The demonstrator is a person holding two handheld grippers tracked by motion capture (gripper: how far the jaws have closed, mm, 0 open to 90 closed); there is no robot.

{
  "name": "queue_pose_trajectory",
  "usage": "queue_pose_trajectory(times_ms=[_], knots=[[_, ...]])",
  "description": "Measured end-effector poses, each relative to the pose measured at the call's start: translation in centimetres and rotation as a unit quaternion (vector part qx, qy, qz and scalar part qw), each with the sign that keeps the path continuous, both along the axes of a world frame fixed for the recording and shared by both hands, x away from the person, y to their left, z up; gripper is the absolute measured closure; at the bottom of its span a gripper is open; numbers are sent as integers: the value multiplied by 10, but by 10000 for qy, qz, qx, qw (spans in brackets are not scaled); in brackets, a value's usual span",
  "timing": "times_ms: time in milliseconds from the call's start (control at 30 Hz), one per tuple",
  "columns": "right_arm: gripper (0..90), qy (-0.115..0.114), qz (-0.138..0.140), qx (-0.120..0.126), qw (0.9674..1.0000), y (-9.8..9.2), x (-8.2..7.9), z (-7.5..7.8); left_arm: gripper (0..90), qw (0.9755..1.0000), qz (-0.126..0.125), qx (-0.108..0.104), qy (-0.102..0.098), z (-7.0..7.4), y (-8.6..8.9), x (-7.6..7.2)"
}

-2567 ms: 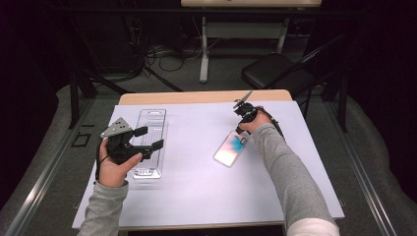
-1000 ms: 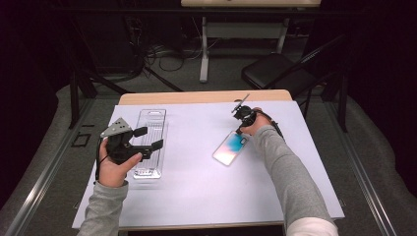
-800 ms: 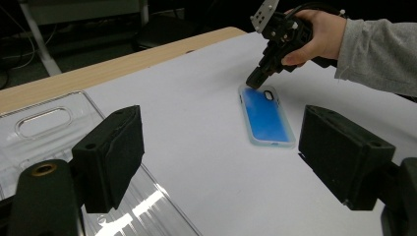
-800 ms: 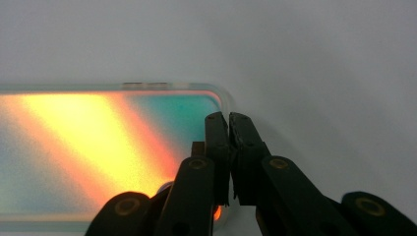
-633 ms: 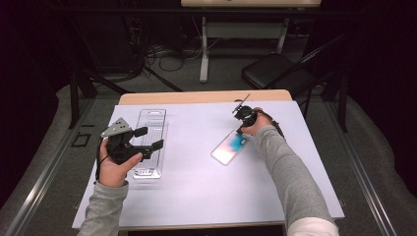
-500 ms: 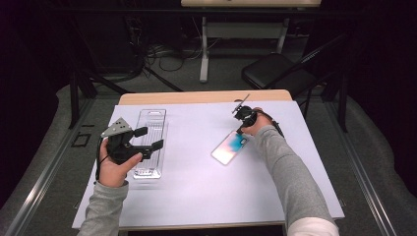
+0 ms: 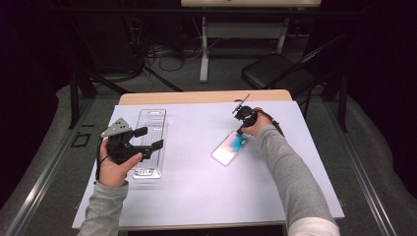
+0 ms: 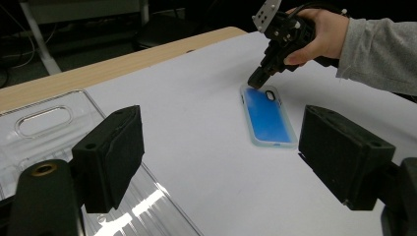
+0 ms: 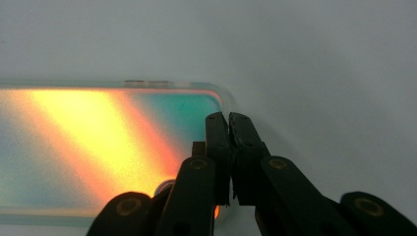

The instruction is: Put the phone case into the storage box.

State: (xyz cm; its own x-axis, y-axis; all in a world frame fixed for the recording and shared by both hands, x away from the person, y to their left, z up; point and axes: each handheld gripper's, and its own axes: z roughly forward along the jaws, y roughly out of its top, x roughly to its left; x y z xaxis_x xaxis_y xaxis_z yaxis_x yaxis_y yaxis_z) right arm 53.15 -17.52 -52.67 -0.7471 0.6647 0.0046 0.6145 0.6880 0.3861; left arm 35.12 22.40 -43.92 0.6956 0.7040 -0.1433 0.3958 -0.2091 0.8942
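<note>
Almost nothing has moved since the earlier frames: the right gripper (image 7: 240, 131) keeps its jaws pressed together at the top edge of the phone case (image 7: 229, 147), right of the picture's centre. To lift well, the tips should catch the rim firmly before rising. The left gripper (image 7: 149, 138), jaws apart, hovers over the clear tray (image 7: 150, 118) at left.
</note>
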Motion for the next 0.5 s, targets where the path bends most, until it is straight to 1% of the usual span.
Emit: queue_pose_trajectory(times_ms=[167, 200, 233, 367, 500], knots=[[883, -34, 37, -50, 10000, -1, -1, 0, 183, 10000, -14, 0, -15, 0, 0, 0], [882, -58, 96, -58, 9999, -1, 0, 0, 186, 10000, -17, -3, -15, 0, 0, 0], [883, -11, 37, -47, 10000, -1, -1, 1, 186, 10000, -18, -1, -15, 0, 0, 0], [882, -32, 91, -8, 10000, -1, -1, 3, 186, 10000, -13, -8, -14, 0, -1, 0], [882, -28, 70, 1, 10000, 0, -2, 5, 186, 10000, -36, 9, -12, -1, -1, 0]])
